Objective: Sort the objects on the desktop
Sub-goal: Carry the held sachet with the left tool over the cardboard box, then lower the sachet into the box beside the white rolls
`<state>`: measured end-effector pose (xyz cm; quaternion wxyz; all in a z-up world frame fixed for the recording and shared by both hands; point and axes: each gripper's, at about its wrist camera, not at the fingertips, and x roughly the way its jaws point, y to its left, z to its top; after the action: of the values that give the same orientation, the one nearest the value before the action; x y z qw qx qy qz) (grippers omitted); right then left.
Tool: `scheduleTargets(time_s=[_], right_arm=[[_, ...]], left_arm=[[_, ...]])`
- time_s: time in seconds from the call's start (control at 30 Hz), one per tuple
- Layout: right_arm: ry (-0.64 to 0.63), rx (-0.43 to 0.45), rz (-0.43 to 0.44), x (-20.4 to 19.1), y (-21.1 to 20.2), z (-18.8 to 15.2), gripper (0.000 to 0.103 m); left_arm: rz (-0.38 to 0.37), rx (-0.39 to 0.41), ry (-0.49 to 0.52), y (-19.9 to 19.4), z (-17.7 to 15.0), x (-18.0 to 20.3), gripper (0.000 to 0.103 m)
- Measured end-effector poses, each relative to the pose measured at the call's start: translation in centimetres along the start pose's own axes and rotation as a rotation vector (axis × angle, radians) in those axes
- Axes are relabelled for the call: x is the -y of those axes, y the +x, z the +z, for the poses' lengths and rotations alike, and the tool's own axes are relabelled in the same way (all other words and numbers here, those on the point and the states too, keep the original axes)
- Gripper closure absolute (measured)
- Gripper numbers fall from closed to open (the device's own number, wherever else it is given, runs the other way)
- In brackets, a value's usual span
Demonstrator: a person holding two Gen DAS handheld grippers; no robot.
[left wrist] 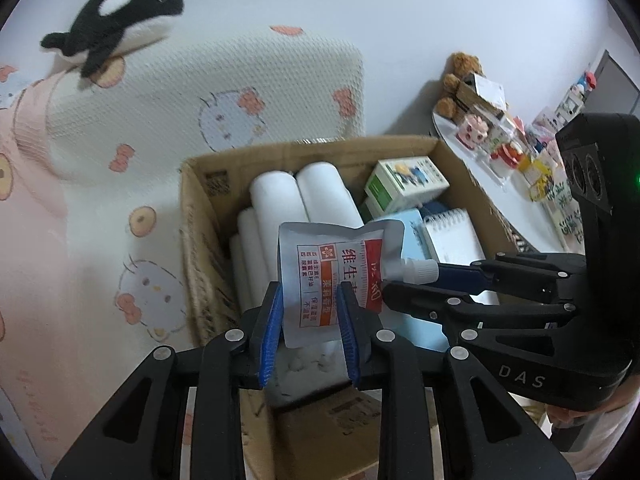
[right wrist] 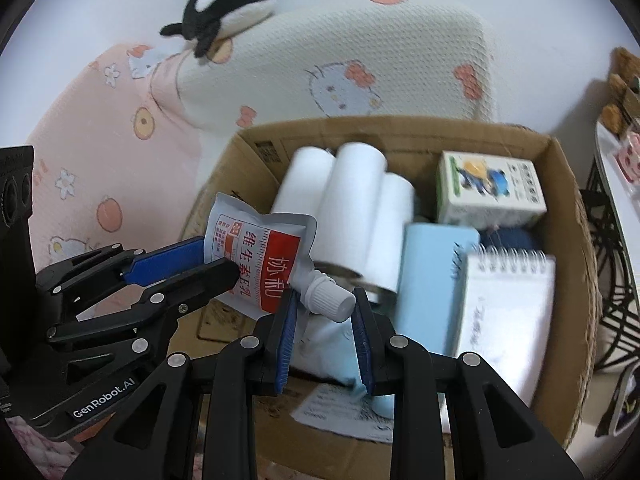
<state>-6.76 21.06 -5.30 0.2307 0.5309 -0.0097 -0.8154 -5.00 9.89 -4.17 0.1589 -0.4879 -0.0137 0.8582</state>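
1. While the silver spouted pouch (left wrist: 332, 276) hung over the open cardboard box (right wrist: 568, 240), both tools had hold of it: the left hand-held gripper (left wrist: 308, 328) had its blue pads on either side of the pouch's lower body, part-way open and by my reading only lightly against the foil, and the right hand-held gripper (right wrist: 326, 332) was closed as tight as it goes around the white screw cap (right wrist: 330, 298).
2. The step in hand looked like lowering the pouch into the box. To do it well, the cap end should carry the weight while the left one lets go cleanly (a soft pouch sags and swings once one side is freed).
3. The pouch should go down in the free space at the near side of the box, in front of the white rolls (right wrist: 352, 204). It should stay off the spiral notepad (right wrist: 508, 312) and the light blue pack (right wrist: 432, 276) toward the right wall.
4. The small printed carton (right wrist: 490, 194) in the far right corner was well clear.
5. Both hand-held grippers pointed steeply down into the box from its near edge, the left reaching in from the left side and the right beside it, their fingers converging on the pouch.
6. The orca plush (left wrist: 112, 12) lay on the pillow (left wrist: 200, 100) beyond the box, uninvolved.
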Motion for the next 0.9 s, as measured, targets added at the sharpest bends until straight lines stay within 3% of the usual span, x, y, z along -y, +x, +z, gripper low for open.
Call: scheduleTargets(time_s=[0.17, 0.5, 0.9], right_arm=[[0.02, -0.039, -0.033, 1.1, 0.7, -0.8, 0.079], [0.036, -0.132, -0.011, 2.4, 2.1, -2.8, 0.079], [0.026, -0.197, 0.01, 3.3, 2.5, -3.0, 0.079]], left_arm=[[-0.028, -0.056, 0.032, 1.2, -0.7, 0.8, 0.074], [-0.026, -0.204, 0.042, 3.7, -2.3, 1.4, 0.073], [-0.059, -0.324, -0.031, 5.7, -2.1, 1.1, 0.073]])
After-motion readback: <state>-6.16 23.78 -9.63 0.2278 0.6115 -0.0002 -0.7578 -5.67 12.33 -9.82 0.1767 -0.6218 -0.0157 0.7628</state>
